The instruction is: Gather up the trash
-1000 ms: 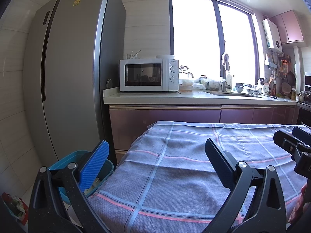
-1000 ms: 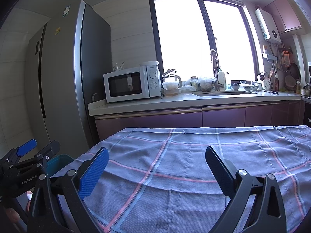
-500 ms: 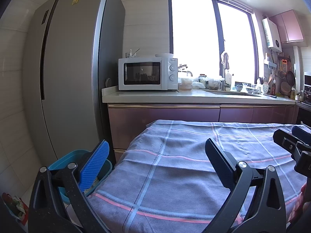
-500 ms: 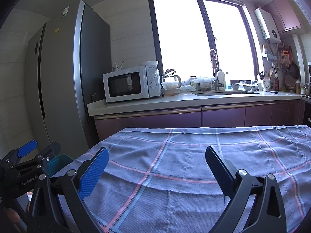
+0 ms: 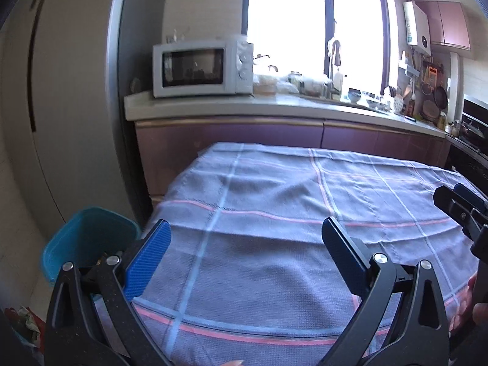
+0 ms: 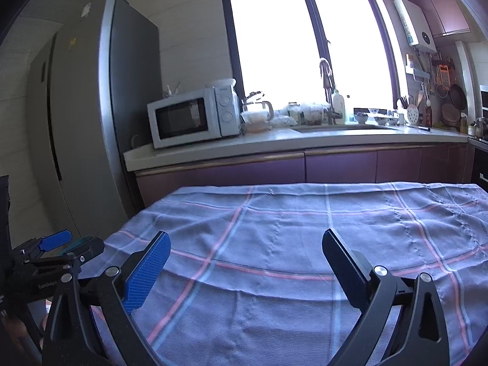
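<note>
A teal bin (image 5: 88, 238) stands on the floor at the table's left corner, next to the fridge. Its inside is mostly hidden by my left finger. Only a sliver of the bin (image 6: 80, 239) shows in the right wrist view. My left gripper (image 5: 244, 262) is open and empty above the near left part of the checked tablecloth (image 5: 289, 213). My right gripper (image 6: 244, 262) is open and empty above the cloth's near side (image 6: 289, 244). Each gripper shows at the edge of the other's view: the right gripper (image 5: 460, 207) and the left gripper (image 6: 61, 250). No trash shows on the cloth.
A tall grey fridge (image 5: 61, 91) stands at the left. A counter (image 6: 305, 140) behind the table carries a white microwave (image 6: 192, 119), jars and a sink. Some crumpled coloured wrapping (image 5: 27, 320) lies on the floor at the lower left.
The left wrist view has swung and tipped down, so the table and the bin look closer and more from above. The right gripper has shifted a little. Both stay open.
</note>
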A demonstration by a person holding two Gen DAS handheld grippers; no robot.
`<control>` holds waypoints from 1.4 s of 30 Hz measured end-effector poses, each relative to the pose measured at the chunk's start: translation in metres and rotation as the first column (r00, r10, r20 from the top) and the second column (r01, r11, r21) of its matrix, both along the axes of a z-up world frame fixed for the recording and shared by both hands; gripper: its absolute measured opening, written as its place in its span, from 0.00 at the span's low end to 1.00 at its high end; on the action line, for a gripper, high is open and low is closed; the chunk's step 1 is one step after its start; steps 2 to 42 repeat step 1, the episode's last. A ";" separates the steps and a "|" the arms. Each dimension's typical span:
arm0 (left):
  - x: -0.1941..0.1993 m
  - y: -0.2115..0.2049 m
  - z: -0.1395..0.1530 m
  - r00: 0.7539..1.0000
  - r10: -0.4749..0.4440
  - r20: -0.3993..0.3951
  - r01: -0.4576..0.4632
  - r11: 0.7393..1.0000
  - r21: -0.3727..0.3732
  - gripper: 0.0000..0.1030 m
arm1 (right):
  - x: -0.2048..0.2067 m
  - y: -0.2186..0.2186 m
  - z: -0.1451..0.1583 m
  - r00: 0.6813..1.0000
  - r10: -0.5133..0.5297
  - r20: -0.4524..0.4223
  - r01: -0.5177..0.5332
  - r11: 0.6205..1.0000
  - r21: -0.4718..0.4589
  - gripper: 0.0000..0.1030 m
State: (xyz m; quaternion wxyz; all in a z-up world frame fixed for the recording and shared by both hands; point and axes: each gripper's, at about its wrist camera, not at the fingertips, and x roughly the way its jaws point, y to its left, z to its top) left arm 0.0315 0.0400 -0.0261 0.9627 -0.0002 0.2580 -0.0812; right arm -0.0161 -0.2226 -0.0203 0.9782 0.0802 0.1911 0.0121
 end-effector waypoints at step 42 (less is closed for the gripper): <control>0.012 -0.002 -0.004 0.999 -0.007 -0.044 0.007 1.000 -0.003 0.95 | 0.007 -0.008 -0.003 0.999 -0.009 -0.047 0.009 1.000 -0.006 0.93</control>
